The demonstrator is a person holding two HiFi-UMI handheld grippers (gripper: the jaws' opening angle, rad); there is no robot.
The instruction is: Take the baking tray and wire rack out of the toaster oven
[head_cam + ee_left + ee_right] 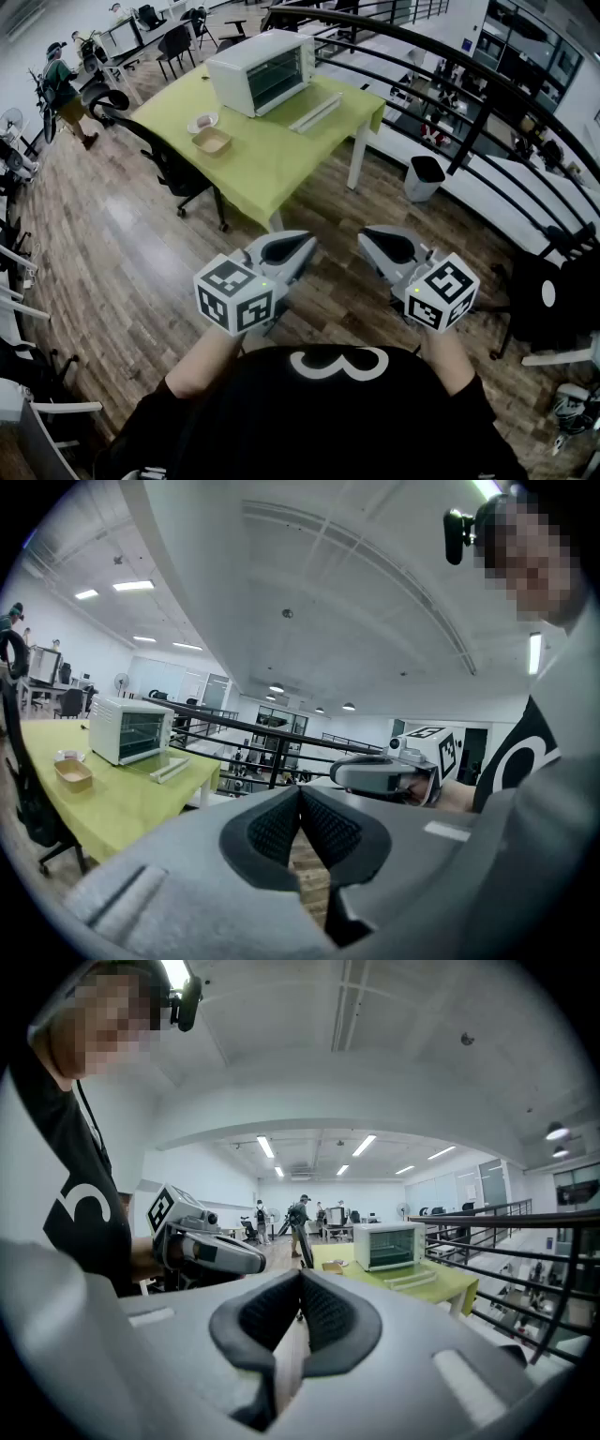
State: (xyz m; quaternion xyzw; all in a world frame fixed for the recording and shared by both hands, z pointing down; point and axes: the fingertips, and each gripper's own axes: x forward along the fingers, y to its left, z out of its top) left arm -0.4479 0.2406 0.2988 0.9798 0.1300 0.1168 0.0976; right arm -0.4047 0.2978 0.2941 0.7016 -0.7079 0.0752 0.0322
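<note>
Claws both pinched fully closed, nothing held: left claw and right claw hang over the floor, well short of the counter. Toaster oven sits by the counter's far edge, door looks shut, so tray and rack are presumably inside; close in, open door first, then draw each out level. No brand legible; shirt shows white "3".

We log bright, even indoor light from ceiling strip lights; the lamps themselves blow out to white. Wooden floor shows a soft sheen; shadows under the desk are soft-edged. The white toaster oven keeps its detail. Strong fisheye bending at all edges; black corners in both gripper views. We find the far room sharp.
</note>
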